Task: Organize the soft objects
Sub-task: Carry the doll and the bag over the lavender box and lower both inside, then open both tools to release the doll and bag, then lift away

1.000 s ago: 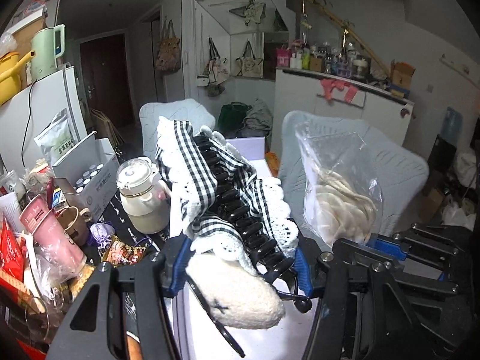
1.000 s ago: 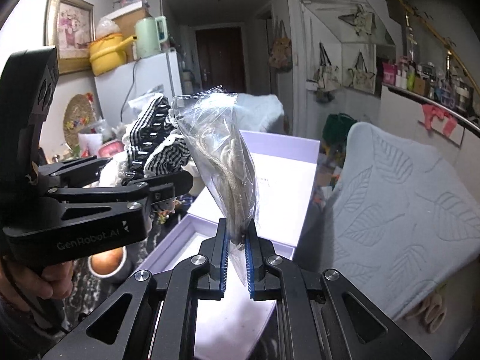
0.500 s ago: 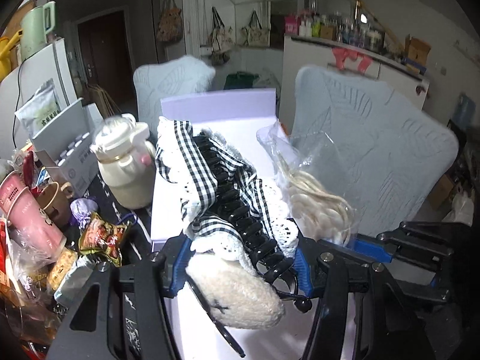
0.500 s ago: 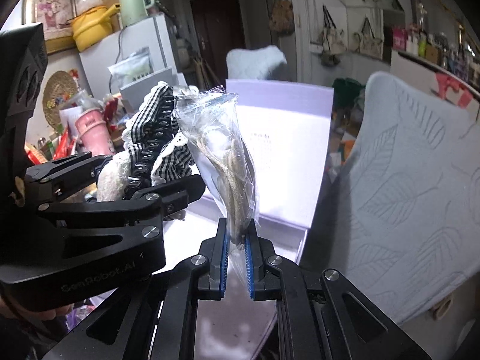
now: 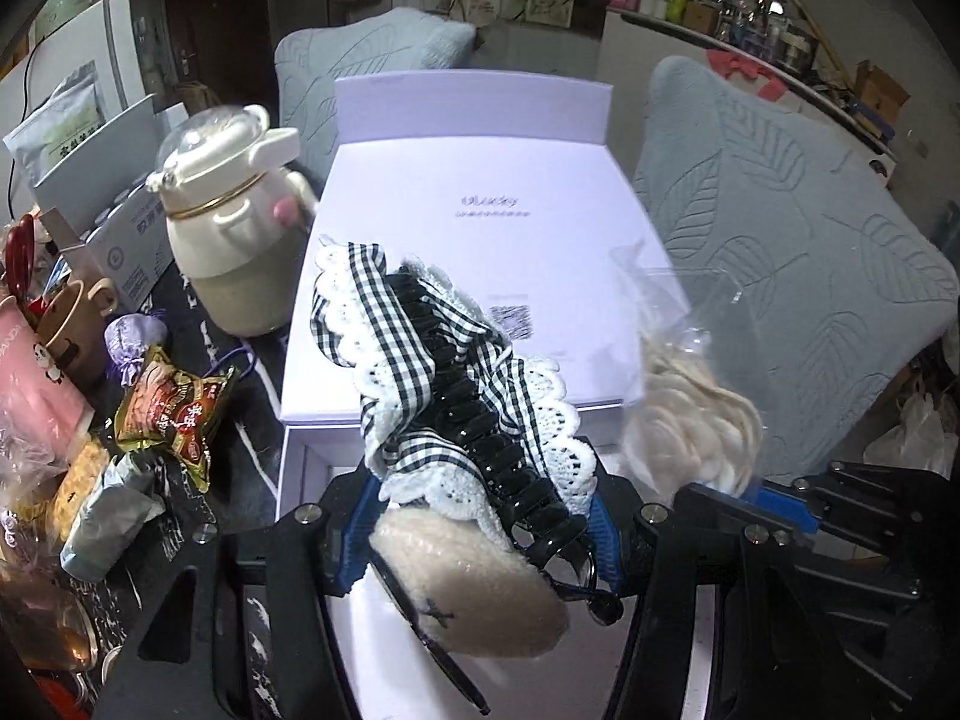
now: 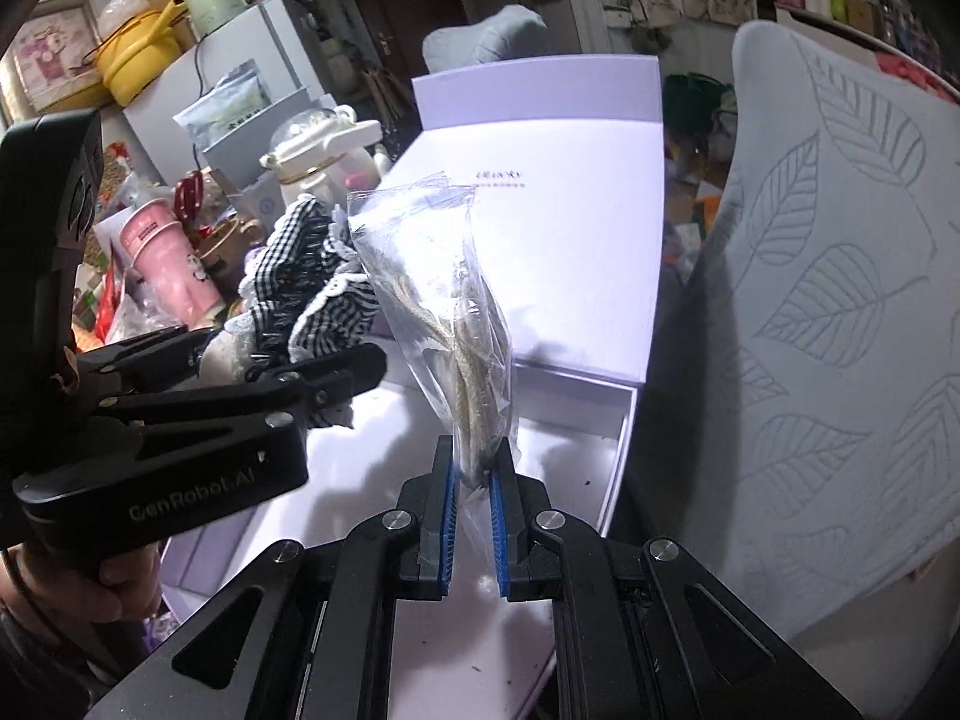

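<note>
My left gripper (image 5: 480, 516) is shut on a bundle of hair accessories (image 5: 444, 384): a black-and-white gingham bow with white lace on a black claw clip, over a cream fuzzy piece (image 5: 474, 594). It is held above the open white box (image 5: 306, 480). The bundle also shows in the right wrist view (image 6: 300, 294). My right gripper (image 6: 474, 510) is shut on a clear plastic bag of cream hair ties (image 6: 444, 324), held upright over the box's tray (image 6: 570, 450). The bag also shows in the left wrist view (image 5: 690, 420), just right of the bundle.
The box's raised lid (image 5: 480, 228) stands behind the tray. A cream kettle-shaped bottle (image 5: 234, 228), snack packets (image 5: 174, 408), a pink cup (image 6: 168, 264) and other clutter fill the table to the left. A pale blue leaf-pattern chair cover (image 6: 810, 312) is on the right.
Both grippers have tilted down and moved lower over the open box, each keeping its load. The lid and tray now fill the views.
</note>
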Tool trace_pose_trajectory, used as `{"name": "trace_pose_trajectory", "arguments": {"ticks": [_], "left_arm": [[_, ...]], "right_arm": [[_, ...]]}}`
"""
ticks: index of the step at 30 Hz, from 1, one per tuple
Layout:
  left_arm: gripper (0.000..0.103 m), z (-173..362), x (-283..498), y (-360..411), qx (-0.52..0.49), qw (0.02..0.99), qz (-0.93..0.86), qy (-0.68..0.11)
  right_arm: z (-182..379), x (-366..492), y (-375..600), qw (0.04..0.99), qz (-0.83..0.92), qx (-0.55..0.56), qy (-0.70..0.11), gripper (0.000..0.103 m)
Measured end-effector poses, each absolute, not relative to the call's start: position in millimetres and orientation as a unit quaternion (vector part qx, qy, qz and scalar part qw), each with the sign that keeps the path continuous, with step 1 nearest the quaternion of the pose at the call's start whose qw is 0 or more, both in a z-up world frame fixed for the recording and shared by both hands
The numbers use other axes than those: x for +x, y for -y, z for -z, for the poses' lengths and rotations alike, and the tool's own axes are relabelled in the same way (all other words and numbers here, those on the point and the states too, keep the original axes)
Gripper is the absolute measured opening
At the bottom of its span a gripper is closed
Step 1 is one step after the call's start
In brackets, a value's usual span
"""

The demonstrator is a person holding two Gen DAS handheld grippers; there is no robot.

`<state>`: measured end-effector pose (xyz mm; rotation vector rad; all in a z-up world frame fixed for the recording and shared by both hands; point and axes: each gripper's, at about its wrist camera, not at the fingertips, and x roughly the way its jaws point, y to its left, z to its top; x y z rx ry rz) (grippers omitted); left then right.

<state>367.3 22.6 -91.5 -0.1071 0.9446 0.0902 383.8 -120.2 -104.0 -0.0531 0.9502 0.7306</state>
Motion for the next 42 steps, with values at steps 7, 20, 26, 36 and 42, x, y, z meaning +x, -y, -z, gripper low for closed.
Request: {"name": "trace_pose_trajectory", "arguments": {"ticks": [7,20,26,36,42], "left_arm": [[0.059,111.7,375.7,-26.4,-0.039,0.871,-0.045,-0.488],[0.08,111.2,366.8,-27.2,-0.03,0.866,-0.057,-0.496],[0.08,96.1,356.8,-23.2,-0.032,0.873,-0.054,-0.483],[0.08,43.3,328.9,-15.1,-0.019,0.9,-0.064,-0.43],[0.08,8.5,311.2,-12.8,-0.012,0.913,-0.056,-0.403]], "right_arm": [[116.6,390.6,115.3,0.813,-0.34,-0.022,-0.472,0.011],[126.9,395.8,120.2,0.809,-0.318,-0.014,-0.494,0.039],[115.6,388.7,123.4,0.818,-0.312,-0.017,-0.483,0.043],[83.2,372.4,132.2,0.841,-0.292,-0.035,-0.454,0.048],[52.2,359.3,139.0,0.855,-0.289,-0.035,-0.428,0.048]]}}
